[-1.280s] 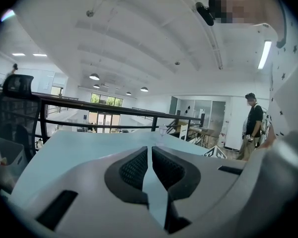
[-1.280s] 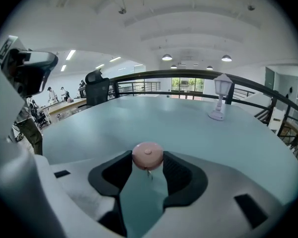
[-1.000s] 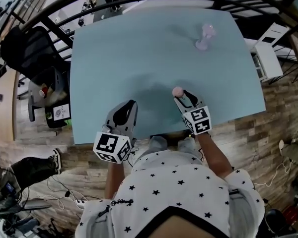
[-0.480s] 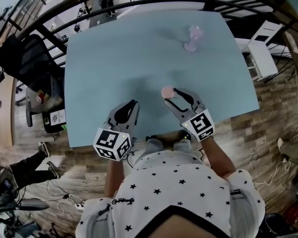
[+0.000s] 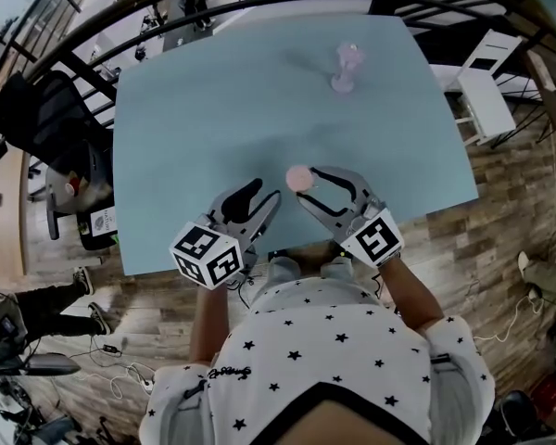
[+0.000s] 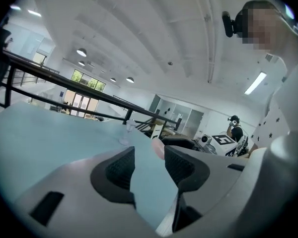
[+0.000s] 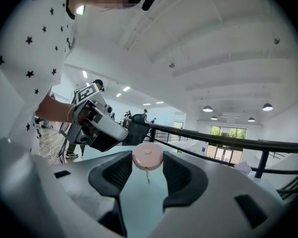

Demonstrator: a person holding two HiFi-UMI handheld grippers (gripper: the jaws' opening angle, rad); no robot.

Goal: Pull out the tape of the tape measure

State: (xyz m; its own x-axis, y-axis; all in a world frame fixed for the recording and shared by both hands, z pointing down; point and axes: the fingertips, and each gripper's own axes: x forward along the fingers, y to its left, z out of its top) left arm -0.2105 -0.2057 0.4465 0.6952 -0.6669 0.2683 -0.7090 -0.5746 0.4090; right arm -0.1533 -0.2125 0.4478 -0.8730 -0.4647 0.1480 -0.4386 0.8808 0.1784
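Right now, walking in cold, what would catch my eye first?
A round pink tape measure, pinched in the right tongs by the near edge of a pale blue table. Beside it the left tongs are opening, nothing between them; a small pink object stands at the far side.

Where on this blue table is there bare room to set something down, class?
Free: the whole left half of the table, and the middle between the lilac object and the tape measure. Crowded: the near edge, where the right hand-held gripper grips the tape measure beside the left hand-held gripper, jaws opening, empty.
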